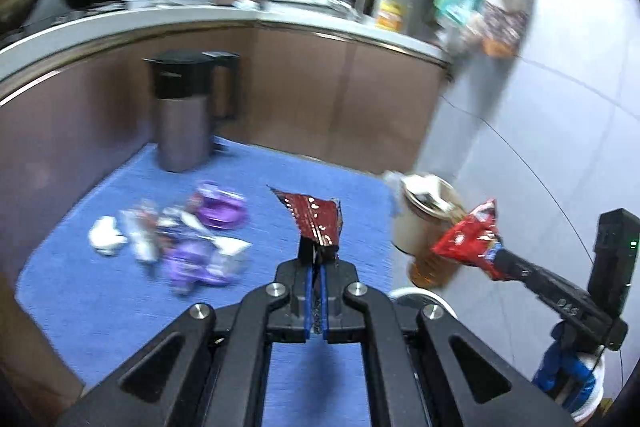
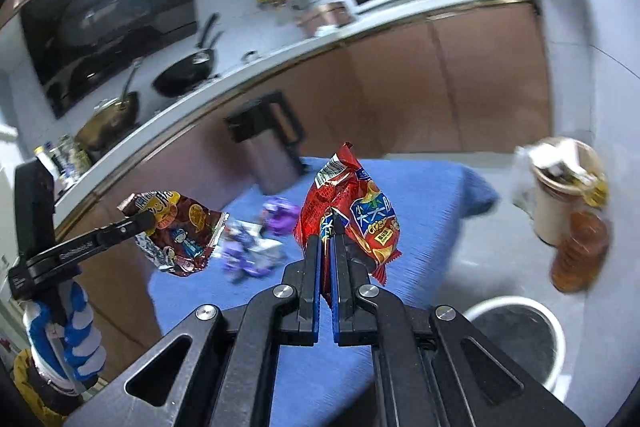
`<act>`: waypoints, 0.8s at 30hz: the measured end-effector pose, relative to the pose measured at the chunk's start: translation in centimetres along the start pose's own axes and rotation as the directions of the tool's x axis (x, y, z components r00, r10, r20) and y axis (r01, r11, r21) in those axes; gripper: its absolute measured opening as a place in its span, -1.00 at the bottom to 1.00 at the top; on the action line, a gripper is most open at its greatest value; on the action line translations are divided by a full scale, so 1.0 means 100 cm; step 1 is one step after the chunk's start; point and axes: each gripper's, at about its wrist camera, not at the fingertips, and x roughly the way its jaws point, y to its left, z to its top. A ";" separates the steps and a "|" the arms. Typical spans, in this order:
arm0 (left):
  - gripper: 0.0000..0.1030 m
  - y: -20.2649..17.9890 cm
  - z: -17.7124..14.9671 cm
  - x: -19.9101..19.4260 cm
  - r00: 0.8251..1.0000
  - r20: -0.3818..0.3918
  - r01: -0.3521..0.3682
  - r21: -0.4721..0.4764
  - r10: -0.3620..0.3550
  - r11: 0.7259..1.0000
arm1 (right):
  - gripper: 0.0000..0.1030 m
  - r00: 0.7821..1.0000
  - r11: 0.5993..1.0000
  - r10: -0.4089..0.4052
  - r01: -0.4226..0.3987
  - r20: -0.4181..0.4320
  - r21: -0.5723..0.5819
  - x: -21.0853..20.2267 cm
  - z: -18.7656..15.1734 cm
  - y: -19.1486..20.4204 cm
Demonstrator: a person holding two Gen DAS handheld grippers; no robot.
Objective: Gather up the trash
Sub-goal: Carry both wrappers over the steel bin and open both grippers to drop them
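Observation:
My left gripper is shut on a dark red snack wrapper, lifted above the blue cloth. The right wrist view shows that same left gripper from the side with the dark red snack wrapper hanging from it. My right gripper is shut on a bright red crisp packet, also held in the air; the left wrist view has the right gripper and its bright red crisp packet at the right. Several purple and white wrappers lie on the blue cloth.
A white round bin stands on the floor at the lower right. A steel kettle sits at the cloth's far edge. A beige container and an amber bottle stand on the floor. Cabinets and a cluttered worktop run behind.

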 end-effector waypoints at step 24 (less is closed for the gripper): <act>-0.90 -0.191 -0.123 0.255 0.872 -0.481 0.211 0.197 -0.092 0.957 | -0.67 0.889 0.891 -0.265 0.374 -0.374 0.257 0.091 -0.143 -0.237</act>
